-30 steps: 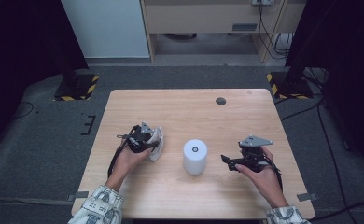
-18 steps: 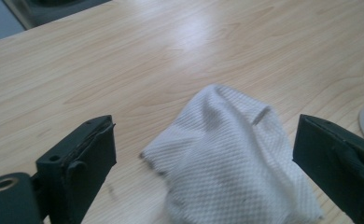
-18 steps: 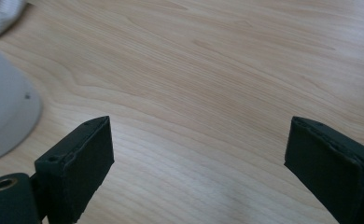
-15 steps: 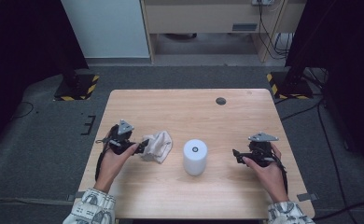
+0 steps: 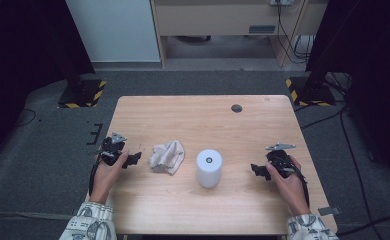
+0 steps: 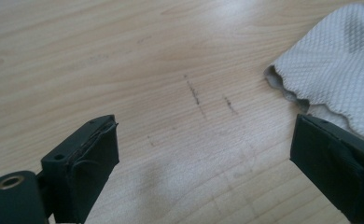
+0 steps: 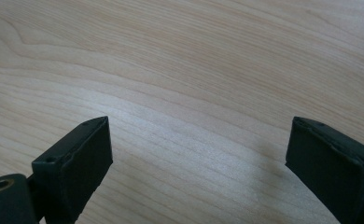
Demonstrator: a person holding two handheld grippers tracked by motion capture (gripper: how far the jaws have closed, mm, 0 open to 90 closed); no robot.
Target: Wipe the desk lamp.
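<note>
ok, both grippers' jaws gape wide, empty. left gripper (image 5: 133, 159) sits near table's left edge, lined up beside cloth (image 5: 167, 156); right gripper (image 5: 257, 170) parked clear of roll (image 5: 209, 168).

Overhead light bright on table (image 5: 203, 120); surroundings dark toward 9 and 3 o'clock. Soft shadows below jaws at 6 o'clock. Gripper views sharp mid-frame, jaws slightly blurred.

Left gripper (image 6: 203, 163) jaws wide apart over bare table (image 6: 124, 56). Cloth (image 6: 334, 70) lies crumpled at upper right, just beside right jaw.
</note>
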